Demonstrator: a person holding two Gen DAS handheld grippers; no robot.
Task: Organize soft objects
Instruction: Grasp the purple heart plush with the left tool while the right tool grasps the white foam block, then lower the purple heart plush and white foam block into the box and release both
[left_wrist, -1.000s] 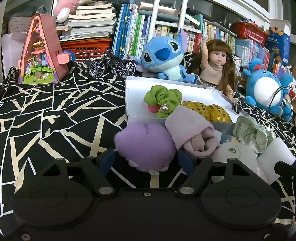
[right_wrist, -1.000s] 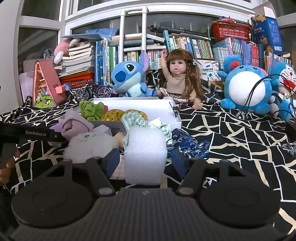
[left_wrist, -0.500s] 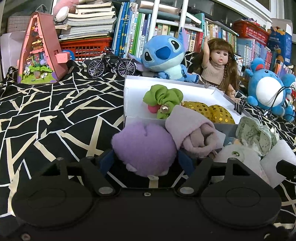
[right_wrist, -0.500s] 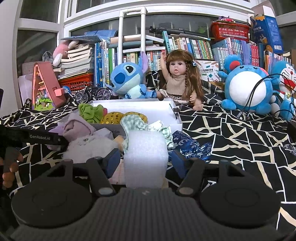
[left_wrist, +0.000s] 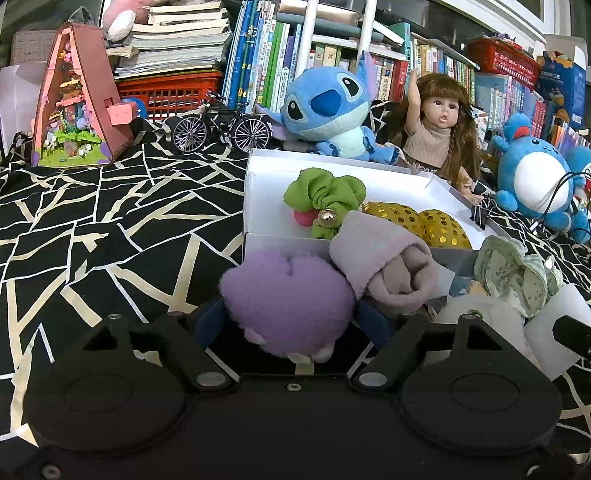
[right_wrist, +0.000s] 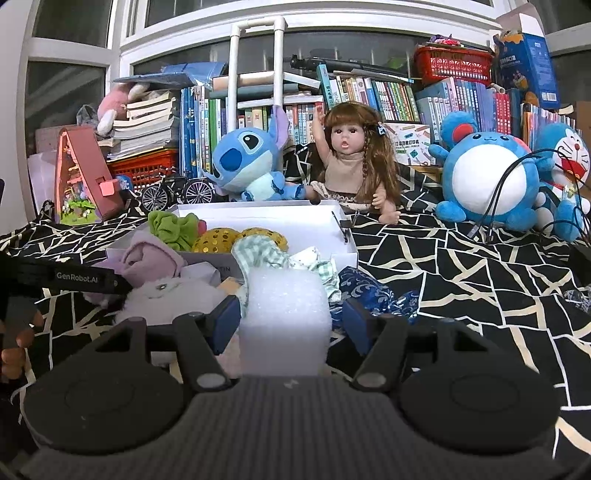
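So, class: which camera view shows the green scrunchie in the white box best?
The left wrist view: the green scrunchie lies whole and unobstructed in the white box, with its gold bead and pink part showing. In the right wrist view the scrunchie is smaller, near the box's left end, its lower edge behind the box's front wall.

Two low, close wrist views over the fingers, both facing the white box (left_wrist: 255, 192) and bookshelf (right_wrist: 369, 96)
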